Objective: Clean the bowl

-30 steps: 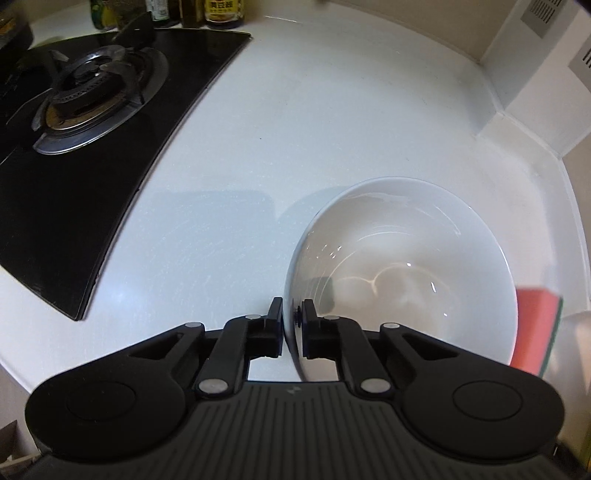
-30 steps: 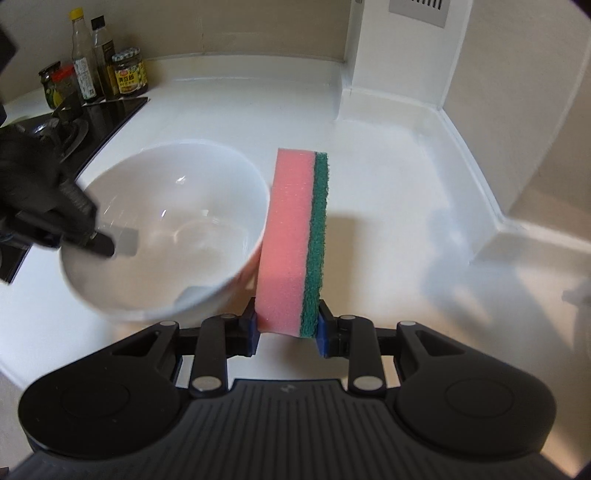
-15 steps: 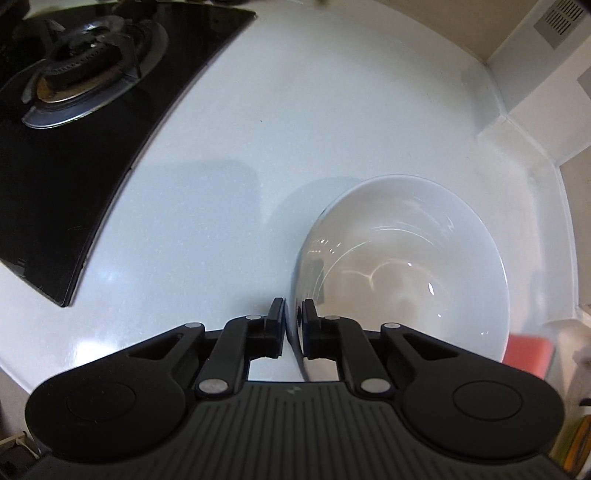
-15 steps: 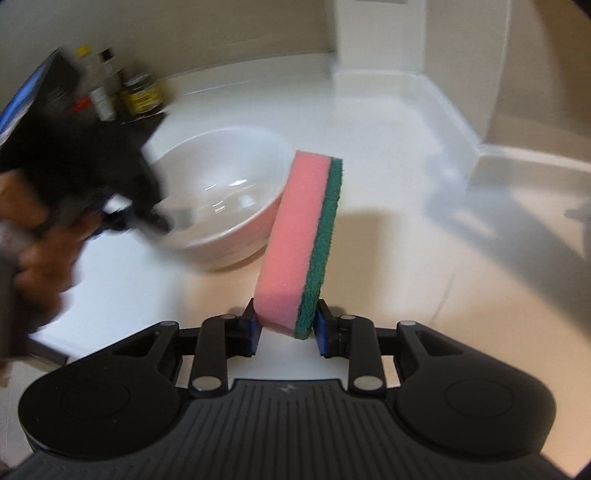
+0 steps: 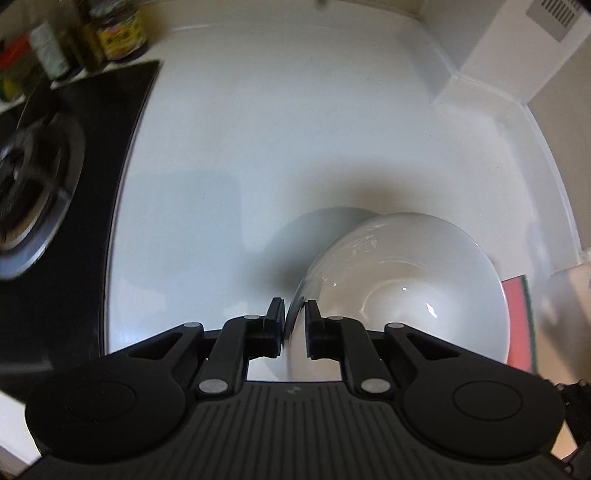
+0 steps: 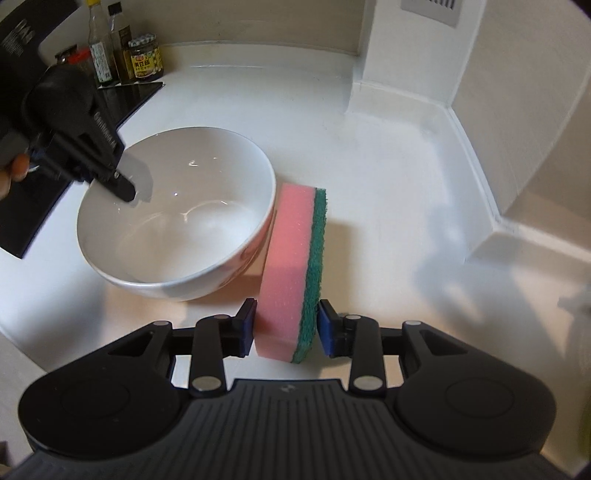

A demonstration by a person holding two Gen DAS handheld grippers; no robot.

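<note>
A white bowl (image 5: 406, 280) (image 6: 177, 214) stands on the white counter, tilted slightly. My left gripper (image 5: 293, 325) is shut on the bowl's near rim, one finger inside and one outside; it shows in the right wrist view (image 6: 125, 188) at the bowl's left rim. My right gripper (image 6: 286, 325) is shut on a pink sponge (image 6: 291, 266) with a green scouring side, held on edge just right of the bowl. The sponge shows in the left wrist view (image 5: 517, 325) beyond the bowl's right rim.
A black gas hob (image 5: 55, 177) (image 6: 122, 99) lies to the left. Bottles and jars (image 6: 122, 55) (image 5: 110, 33) stand behind it by the wall. The white counter (image 6: 369, 155) runs back to a wall with a corner step at the right.
The left gripper and bowl have shifted, the view now looks farther along the counter. The right gripper has brought the sponge back upright and close to the bowl's right side.
</note>
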